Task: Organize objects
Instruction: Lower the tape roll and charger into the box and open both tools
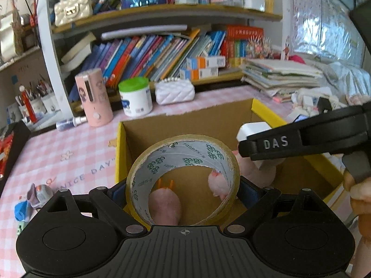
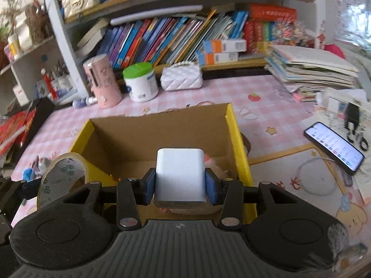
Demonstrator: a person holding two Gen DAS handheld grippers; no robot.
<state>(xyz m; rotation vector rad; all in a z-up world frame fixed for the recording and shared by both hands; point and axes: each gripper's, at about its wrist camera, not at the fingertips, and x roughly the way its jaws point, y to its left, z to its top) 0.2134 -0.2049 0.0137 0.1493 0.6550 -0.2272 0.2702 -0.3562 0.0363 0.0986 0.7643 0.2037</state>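
My left gripper (image 1: 183, 192) is shut on a roll of clear packing tape (image 1: 139, 176), held upright over the near edge of an open cardboard box with yellow sides (image 1: 190, 120). A pink plush toy (image 1: 165, 205) lies in the box, seen through the roll. My right gripper (image 2: 180, 183) is shut on a white charger plug (image 2: 179, 173), prongs pointing forward, held over the same box (image 2: 234, 136). The tape roll (image 2: 61, 173) shows at the left of the right wrist view. The right gripper and charger (image 1: 251, 131) enter the left wrist view from the right.
The box stands on a pink checked tablecloth (image 1: 58, 153). Behind it are a pink cylinder (image 1: 94, 97), a green-lidded white tub (image 1: 135, 97), a white quilted purse (image 1: 175, 91) and a bookshelf. A phone (image 2: 334, 147) and stacked papers (image 2: 310, 69) lie right. Small toys (image 1: 34, 199) lie left.
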